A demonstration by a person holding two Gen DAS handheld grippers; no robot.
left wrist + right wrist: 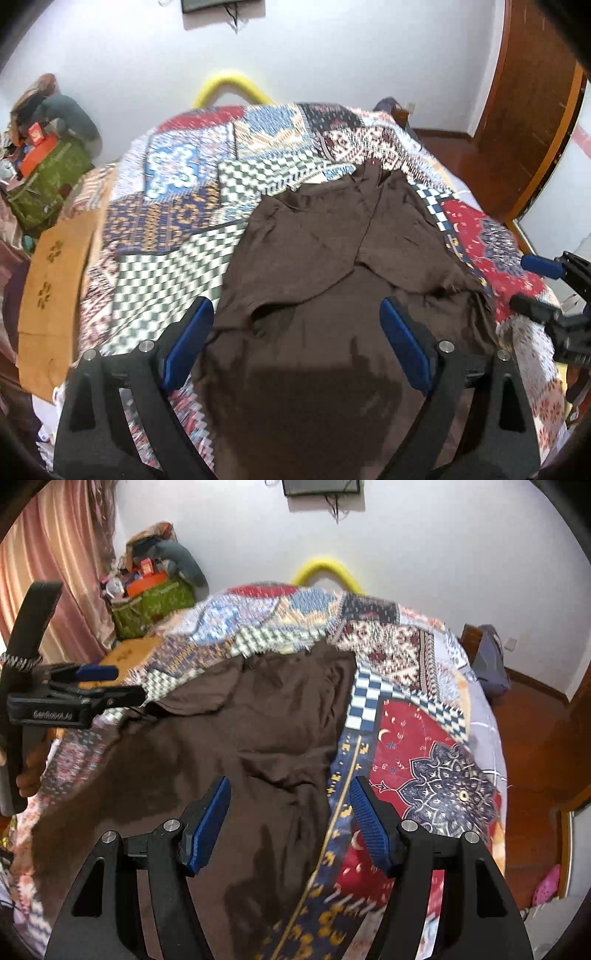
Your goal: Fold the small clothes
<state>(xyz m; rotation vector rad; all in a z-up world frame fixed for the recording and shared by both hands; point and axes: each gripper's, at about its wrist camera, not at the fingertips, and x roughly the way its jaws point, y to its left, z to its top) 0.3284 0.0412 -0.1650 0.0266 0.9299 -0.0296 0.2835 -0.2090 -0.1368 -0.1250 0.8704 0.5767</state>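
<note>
Shirt [314, 258] is lying flat on the quilt [177, 206], running lengthwise away from you; your left gripper [297, 343] is hovering spread over its middle, right gripper [290, 827] spread over its right edge.

The only words I can read are on the body of my left tongs [110, 686] in the right wrist view: raised lettering that looks like "GenRobot.AI", though the last characters are soft. The tan board [51, 280] carries dark marks too blurred to read.

quilt [177, 206] left: bare | left edge: cardboard [55, 288], bag [155, 605]
</note>
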